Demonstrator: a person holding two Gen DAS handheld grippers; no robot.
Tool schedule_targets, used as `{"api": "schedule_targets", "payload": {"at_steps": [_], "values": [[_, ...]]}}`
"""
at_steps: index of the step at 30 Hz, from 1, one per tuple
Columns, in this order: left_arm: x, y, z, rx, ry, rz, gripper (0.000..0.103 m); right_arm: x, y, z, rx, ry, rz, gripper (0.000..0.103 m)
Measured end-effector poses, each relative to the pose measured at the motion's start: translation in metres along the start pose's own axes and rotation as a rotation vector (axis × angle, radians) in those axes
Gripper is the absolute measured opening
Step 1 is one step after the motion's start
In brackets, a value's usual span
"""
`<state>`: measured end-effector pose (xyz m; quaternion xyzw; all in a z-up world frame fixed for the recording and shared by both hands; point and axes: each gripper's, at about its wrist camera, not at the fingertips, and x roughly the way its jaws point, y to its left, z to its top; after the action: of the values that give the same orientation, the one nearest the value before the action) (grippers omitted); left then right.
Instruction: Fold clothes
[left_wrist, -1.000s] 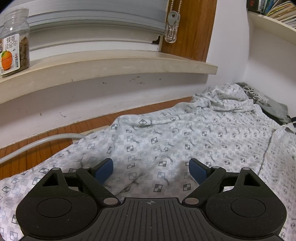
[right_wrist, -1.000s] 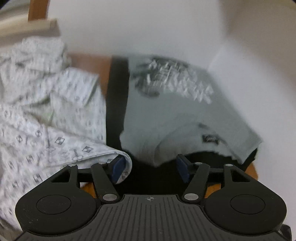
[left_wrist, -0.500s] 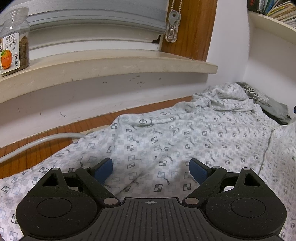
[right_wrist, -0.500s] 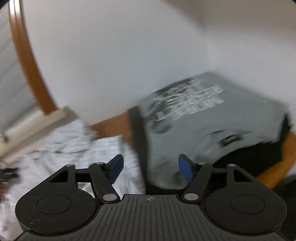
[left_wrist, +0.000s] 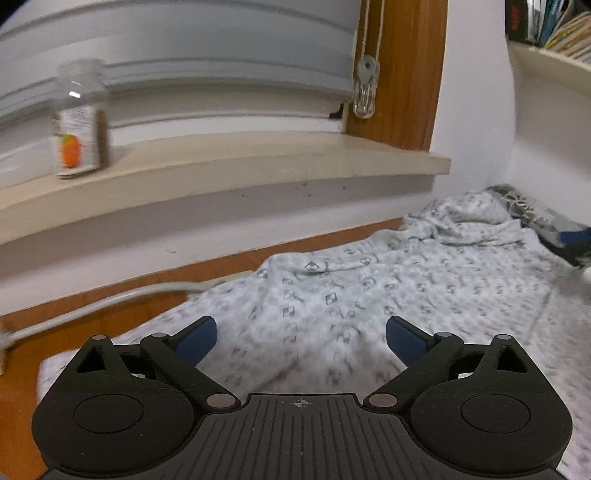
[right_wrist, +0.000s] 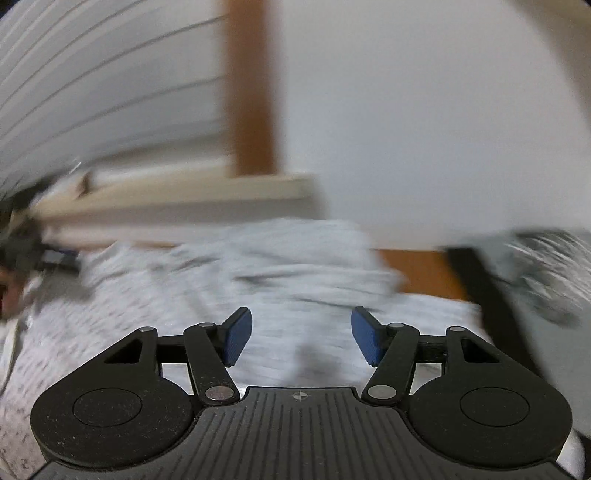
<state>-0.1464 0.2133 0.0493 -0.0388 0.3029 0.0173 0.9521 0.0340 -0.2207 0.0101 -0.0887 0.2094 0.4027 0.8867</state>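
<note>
Swung away from the grey T-shirt (right_wrist: 543, 273) at frame right, the right gripper (right_wrist: 301, 338) closes empty over the unfolded patterned garment (left_wrist: 369, 302) mid-frame, while the left gripper (left_wrist: 301, 341) opens wide, empty.

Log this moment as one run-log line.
task: fold clothes | left gripper: opening, nothing held, over patterned shirt | right gripper: closing, nothing held | grey T-shirt: untouched

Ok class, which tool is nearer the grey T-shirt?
Right. The right tool, closing on nothing, is just beside the T-shirt; the left tool, opening and empty, sits across the patterned shirt from it.
</note>
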Motion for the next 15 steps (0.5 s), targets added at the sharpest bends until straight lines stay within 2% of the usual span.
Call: {"api": "schedule_targets", "payload": {"at_steps": [2, 4, 6, 7, 9, 11, 13, 15], "values": [[-0.025, 0.0, -0.008, 0.007, 0.007, 0.02, 0.095, 0.017, 0.019, 0.004, -0.051, 0.017, 0.028, 0.06], [-0.052, -0.002, -0.022, 0.013, 0.023, 0.046, 0.085, 0.032, 0.032, 0.006, -0.095, 0.037, 0.034, 0.061], [-0.076, -0.006, -0.038, 0.009, 0.028, 0.066, 0.059, 0.046, 0.035, 0.006, -0.112, 0.056, 0.038, 0.061], [-0.088, -0.008, -0.046, 0.006, 0.03, 0.076, 0.054, 0.051, 0.033, 0.005, -0.108, 0.066, 0.036, 0.061], [-0.11, -0.019, -0.062, 0.003, 0.023, 0.079, 0.032, 0.062, 0.03, 0.001, -0.097, 0.088, 0.027, 0.061], [-0.128, -0.037, -0.071, 0.004, 0.004, 0.075, 0.026, 0.069, 0.022, -0.005, -0.08, 0.118, 0.021, 0.061], [-0.143, -0.057, -0.077, 0.013, -0.013, 0.067, 0.026, 0.07, 0.012, -0.009, -0.039, 0.139, 0.018, 0.061], [-0.154, -0.081, -0.079, 0.038, -0.03, 0.063, 0.026, 0.072, 0.008, -0.01, -0.01, 0.158, 0.012, 0.071]]}}
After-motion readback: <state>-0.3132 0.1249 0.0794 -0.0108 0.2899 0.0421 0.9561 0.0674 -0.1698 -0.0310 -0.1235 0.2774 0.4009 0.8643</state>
